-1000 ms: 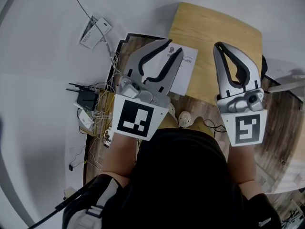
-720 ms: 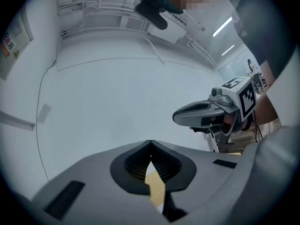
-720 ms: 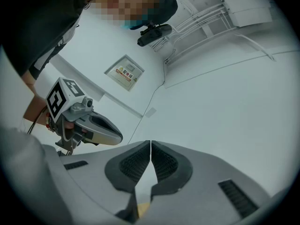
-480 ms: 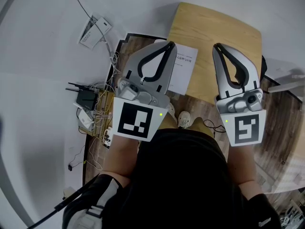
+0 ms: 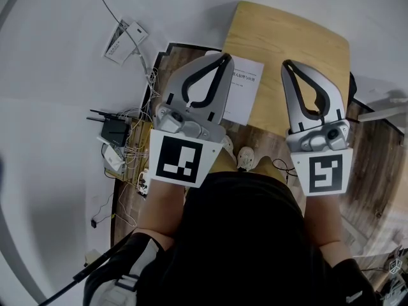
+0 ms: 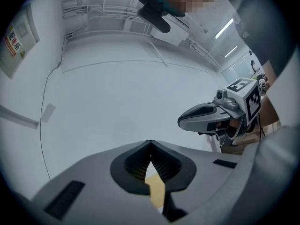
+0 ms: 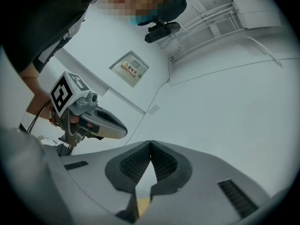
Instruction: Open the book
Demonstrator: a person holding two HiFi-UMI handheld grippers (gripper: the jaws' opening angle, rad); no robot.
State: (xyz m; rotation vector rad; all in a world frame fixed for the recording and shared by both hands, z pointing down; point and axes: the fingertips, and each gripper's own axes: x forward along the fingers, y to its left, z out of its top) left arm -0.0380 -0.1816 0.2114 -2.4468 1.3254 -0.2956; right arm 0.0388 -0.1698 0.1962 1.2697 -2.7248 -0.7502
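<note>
The person is holding both pairs of tongs out level over the near end of a light wooden surface [image 5: 299, 37]. The left tongs [image 5: 224, 57] are pressing their jaws together tip to tip, pinching nothing; in the left gripper view only a sliver of the wood is showing through the gap behind the tips. The right tongs [image 5: 286, 63] are likewise pressing together on nothing, hanging off to the right and apart from the left pair. The book [image 5: 245, 91] is lying flat at the near left corner of the surface, looking closed, its white face with lines of small print turning upward. In the head view the left tongs are overlapping its left part, and neither pair is gripping it. Down on the floor at the left, a black router [image 5: 116, 132] is sitting beside a tangle of cables [image 5: 137, 155].
</note>
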